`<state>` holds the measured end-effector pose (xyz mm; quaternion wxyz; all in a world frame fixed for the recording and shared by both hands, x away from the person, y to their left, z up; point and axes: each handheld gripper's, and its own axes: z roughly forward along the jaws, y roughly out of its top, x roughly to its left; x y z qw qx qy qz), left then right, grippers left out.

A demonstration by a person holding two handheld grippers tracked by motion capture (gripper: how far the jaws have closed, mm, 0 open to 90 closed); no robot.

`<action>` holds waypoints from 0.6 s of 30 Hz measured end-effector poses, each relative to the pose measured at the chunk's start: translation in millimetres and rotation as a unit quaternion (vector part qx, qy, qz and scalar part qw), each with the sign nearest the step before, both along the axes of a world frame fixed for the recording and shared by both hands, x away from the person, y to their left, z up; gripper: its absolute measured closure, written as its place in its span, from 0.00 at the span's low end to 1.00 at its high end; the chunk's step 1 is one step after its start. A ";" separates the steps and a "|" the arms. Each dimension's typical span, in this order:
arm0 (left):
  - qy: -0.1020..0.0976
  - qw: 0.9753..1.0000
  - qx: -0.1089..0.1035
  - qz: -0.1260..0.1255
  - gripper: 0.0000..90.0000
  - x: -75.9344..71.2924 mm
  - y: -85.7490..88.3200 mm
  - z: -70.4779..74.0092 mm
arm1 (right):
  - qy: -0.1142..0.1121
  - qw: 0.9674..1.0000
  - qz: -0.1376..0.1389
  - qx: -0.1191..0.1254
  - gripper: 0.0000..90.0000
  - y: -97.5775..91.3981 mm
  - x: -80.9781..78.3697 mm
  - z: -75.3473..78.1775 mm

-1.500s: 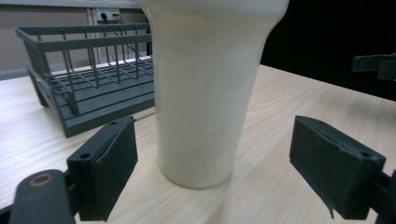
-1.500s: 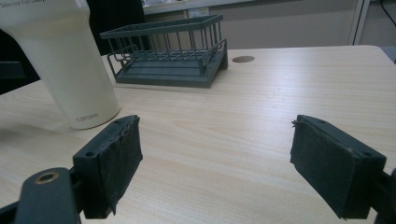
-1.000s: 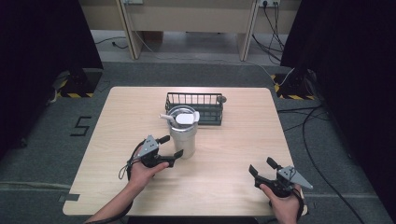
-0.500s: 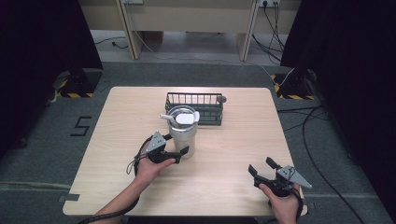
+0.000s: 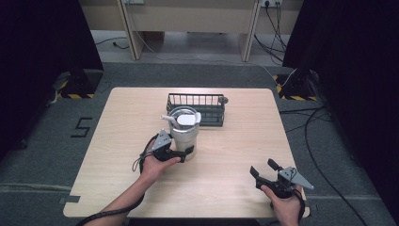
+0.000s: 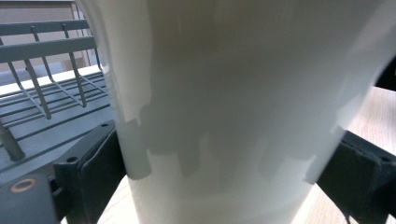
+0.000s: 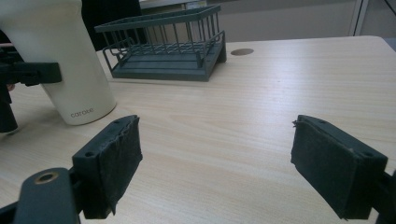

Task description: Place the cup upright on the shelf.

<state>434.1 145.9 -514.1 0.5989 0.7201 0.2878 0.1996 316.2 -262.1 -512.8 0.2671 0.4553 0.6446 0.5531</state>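
From the high view, a white tumbler [image 5: 184, 134] with a lid and a side handle stands upright near the middle of the wooden counter [image 5: 235, 141], just in front of a dark wire basket [image 5: 196, 108]. The left gripper [image 5: 181, 152] is at the tumbler's lower body, its fingers reaching around it from the person's side, while the right gripper [image 5: 265, 169] rests well apart near the counter's front right corner, its fingers spread with nothing between them. In the left gripper view the tumbler [image 6: 233, 107] stands between the two black pads, both of which touch its wall, so the fingers [image 6: 100, 170] are clamped on it; the wire basket [image 6: 42, 88] sits just behind at the left. In the right gripper view the fingers [image 7: 114, 161] stand wide apart over bare counter [image 7: 261, 93], and farther off the tumbler [image 7: 65, 60] stands at the left with one of the left gripper's fingers across it, the basket [image 7: 173, 44] just beyond it.
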 end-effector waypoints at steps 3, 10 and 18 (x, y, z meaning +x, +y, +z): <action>-0.002 1.000 0.000 -0.001 0.09 1.4 -0.9 -0.4 | 0.002 1.000 0.000 0.000 0.18 0.1 0.1 -0.3; -0.010 1.000 0.006 -0.008 0.11 3.0 -1.4 -0.5 | 0.005 1.000 0.001 0.000 0.18 0.0 0.5 -1.1; -0.013 1.000 0.007 -0.006 0.12 2.5 -1.6 -0.4 | 0.007 1.000 -0.001 0.000 0.18 -0.8 0.6 -1.2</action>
